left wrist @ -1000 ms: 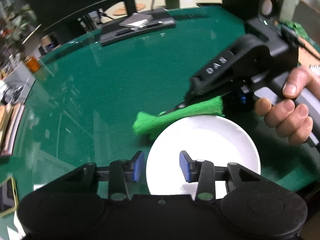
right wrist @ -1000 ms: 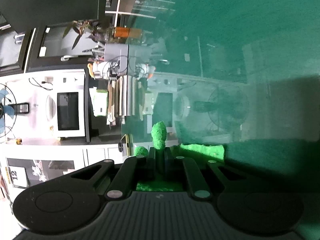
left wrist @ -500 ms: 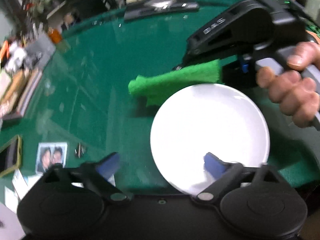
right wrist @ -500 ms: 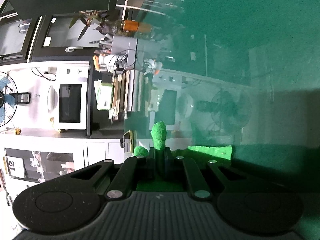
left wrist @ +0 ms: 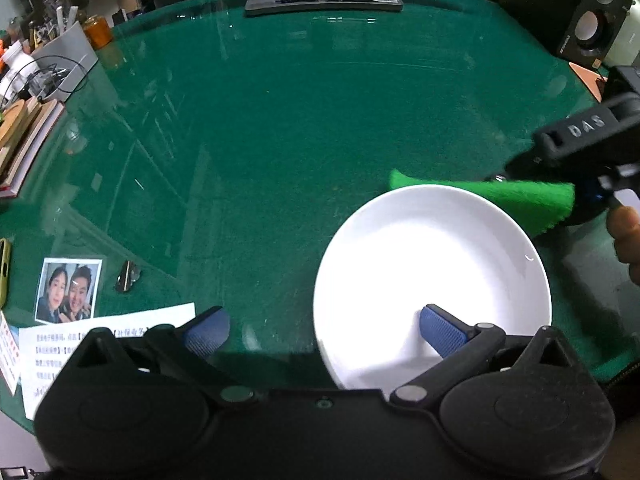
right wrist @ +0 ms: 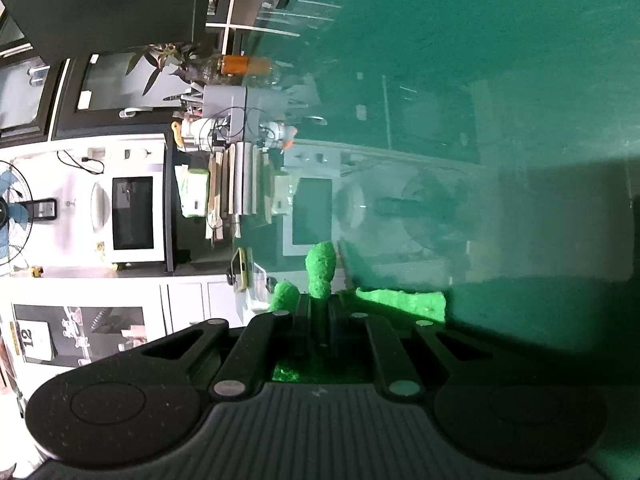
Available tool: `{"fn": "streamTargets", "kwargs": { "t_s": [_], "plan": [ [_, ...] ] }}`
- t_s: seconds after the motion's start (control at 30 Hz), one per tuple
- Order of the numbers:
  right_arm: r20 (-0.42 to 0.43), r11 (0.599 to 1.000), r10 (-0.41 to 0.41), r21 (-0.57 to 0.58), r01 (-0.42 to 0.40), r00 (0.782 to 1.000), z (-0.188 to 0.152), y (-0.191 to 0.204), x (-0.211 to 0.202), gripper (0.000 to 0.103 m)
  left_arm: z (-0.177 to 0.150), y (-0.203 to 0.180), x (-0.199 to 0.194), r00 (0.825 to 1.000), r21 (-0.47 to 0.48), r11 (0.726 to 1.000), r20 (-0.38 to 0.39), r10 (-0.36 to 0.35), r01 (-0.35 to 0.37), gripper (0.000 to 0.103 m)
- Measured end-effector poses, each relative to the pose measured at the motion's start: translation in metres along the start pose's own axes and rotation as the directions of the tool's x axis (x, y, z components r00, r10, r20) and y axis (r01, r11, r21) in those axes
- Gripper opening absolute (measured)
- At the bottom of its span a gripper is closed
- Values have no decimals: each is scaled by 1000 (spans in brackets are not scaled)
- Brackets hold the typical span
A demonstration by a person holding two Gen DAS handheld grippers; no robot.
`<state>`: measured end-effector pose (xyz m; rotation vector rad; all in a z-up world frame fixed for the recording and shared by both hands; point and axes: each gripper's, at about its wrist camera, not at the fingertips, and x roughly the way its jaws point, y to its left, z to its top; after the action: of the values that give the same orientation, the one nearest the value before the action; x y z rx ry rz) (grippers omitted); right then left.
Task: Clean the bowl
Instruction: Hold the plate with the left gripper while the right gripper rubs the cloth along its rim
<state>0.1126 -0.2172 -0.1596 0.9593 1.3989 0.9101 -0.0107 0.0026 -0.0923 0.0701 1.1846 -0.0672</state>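
The bowl [left wrist: 432,280] is sitting white and upright on the green surface [left wrist: 280,120], at the near right in the left wrist view. Nothing is showing inside it. The left gripper [left wrist: 324,330] is hanging over its near-left rim with the jaws released and spread wide: the right blue pad [left wrist: 442,330] is standing over the bowl's inside, the left pad [left wrist: 206,334] is over the bare surface, and neither is pressing on the rim.

A green cloth [left wrist: 500,196] is lying across the bowl's far right rim. The right gripper [right wrist: 320,312] is grasping it, jaws clenched on a fold, with tufts of cloth sticking out past the tips in the right wrist view. In the left wrist view this gripper is showing as a black body at the right edge, with a person's fingers [left wrist: 626,236] wrapped on its handle.

On the near left of the surface a photo [left wrist: 68,290] of 2 people and a printed sheet [left wrist: 108,340] are lying flat, with a small dark clip [left wrist: 127,276] just beside the photo. Books [left wrist: 24,140] are stacked at the far left edge. A black stand [left wrist: 324,0] is sitting at the far edge, and a speaker [left wrist: 592,28] is standing at the far right.
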Motion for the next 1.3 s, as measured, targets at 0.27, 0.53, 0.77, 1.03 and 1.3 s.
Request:
{"fn": "streamTargets", "kwargs": {
  "t_s": [0.27, 0.53, 0.77, 1.03, 1.3],
  "plan": [
    [-58, 999, 41, -33, -43, 997, 14, 19, 56, 9, 9, 1, 2, 1000, -15, 1000, -9, -4, 4, 103],
    [-17, 999, 36, -7, -36, 999, -1, 2, 8, 9, 13, 0, 2, 1000, -32, 999, -11, -18, 17, 103],
    [-39, 999, 38, -19, -39, 999, 5, 5, 17, 9, 6, 0, -1, 1000, -35, 999, -13, -12, 11, 103],
    [-68, 998, 46, -49, -49, 997, 10, 16, 44, 9, 10, -1, -4, 1000, -35, 999, -17, -13, 12, 103],
    [-60, 999, 13, -37, -15, 998, -14, -6, -17, 9, 18, -6, -4, 998, 4, 998, -3, -57, 57, 103]
  ]
}}
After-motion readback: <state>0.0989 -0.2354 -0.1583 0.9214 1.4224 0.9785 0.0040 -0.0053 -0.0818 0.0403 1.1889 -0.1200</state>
